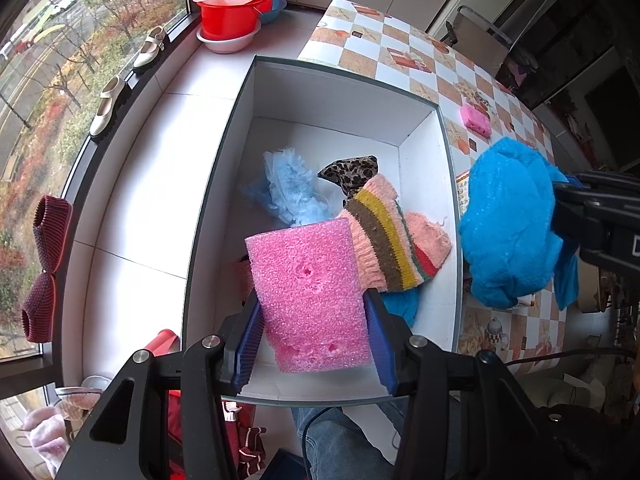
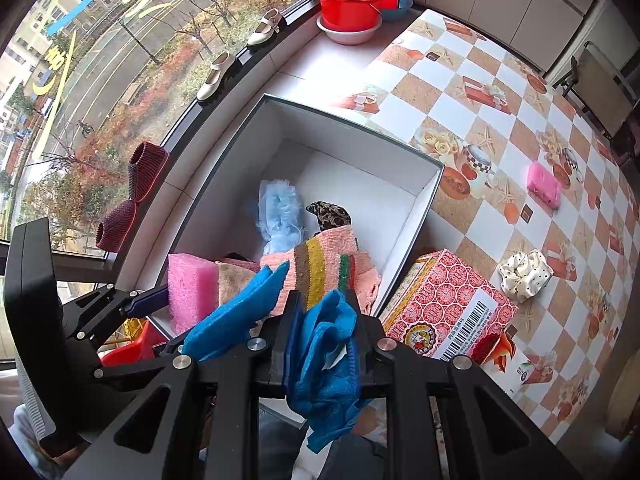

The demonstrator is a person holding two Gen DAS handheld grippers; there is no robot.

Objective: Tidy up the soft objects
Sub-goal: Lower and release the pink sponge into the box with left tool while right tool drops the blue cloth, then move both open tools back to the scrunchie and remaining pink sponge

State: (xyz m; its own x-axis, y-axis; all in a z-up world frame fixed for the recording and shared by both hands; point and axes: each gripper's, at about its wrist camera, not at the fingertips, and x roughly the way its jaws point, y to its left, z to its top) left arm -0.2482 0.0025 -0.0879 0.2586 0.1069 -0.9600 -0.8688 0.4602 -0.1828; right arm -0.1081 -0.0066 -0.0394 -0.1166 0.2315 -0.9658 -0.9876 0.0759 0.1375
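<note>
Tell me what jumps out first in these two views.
The pink foam block clamped in the left hand-held gripper, held over the near end of the white box. Next, the bright blue cloth bunched in the right hand-held gripper, just right of the box.

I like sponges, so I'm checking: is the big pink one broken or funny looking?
Yes, a bit. The pink sponge, pinched in the left gripper over the box, has small holes gouged in its face and a ragged bottom edge.
</note>
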